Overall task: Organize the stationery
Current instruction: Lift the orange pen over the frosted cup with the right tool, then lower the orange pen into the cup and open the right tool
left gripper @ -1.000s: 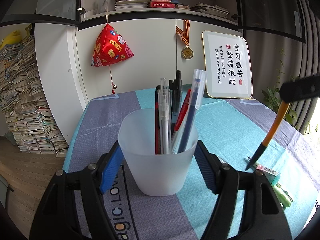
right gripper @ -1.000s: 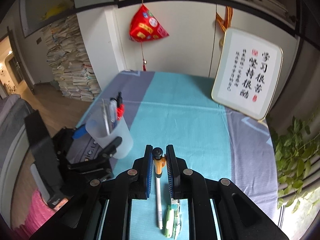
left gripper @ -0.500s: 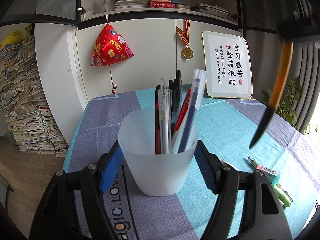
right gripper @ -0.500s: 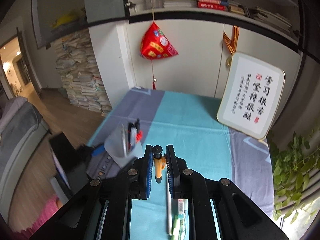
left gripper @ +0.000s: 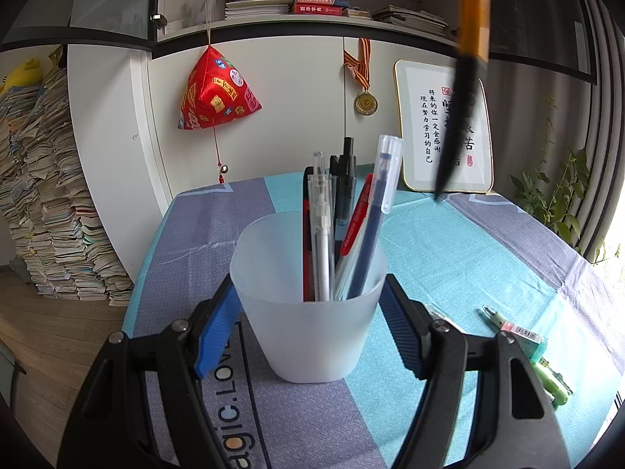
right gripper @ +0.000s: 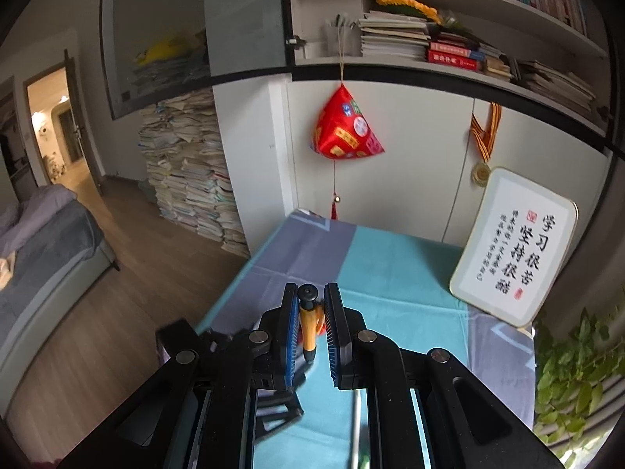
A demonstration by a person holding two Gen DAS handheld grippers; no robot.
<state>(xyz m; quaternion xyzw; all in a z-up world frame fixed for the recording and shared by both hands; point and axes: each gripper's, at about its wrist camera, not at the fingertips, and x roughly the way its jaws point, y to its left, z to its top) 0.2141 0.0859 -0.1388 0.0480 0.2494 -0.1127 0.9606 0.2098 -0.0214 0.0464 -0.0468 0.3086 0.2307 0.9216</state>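
A frosted plastic cup [left gripper: 308, 312] stands on the tablecloth with several pens [left gripper: 343, 219] upright in it. My left gripper [left gripper: 308, 305] is shut on the cup, a blue pad on each side of it. In the right wrist view my right gripper [right gripper: 310, 312] is shut on an orange pen [right gripper: 307, 326] with a black cap end, hanging tip down. That same orange pen [left gripper: 463, 78] shows high in the left wrist view, above and to the right of the cup, its black tip pointing down.
More pens and a green highlighter [left gripper: 539, 359] lie on the cloth right of the cup. A framed calligraphy board [left gripper: 445, 129] leans at the table's back. A red hanging ornament [left gripper: 215, 93], a medal [left gripper: 366, 102], bookshelves and paper stacks [left gripper: 47, 203] stand behind; a plant [right gripper: 574, 363] is at right.
My right gripper has risen with the orange pen, which now hangs higher and nearer the cup in the left wrist view. The left gripper and cup have not moved.
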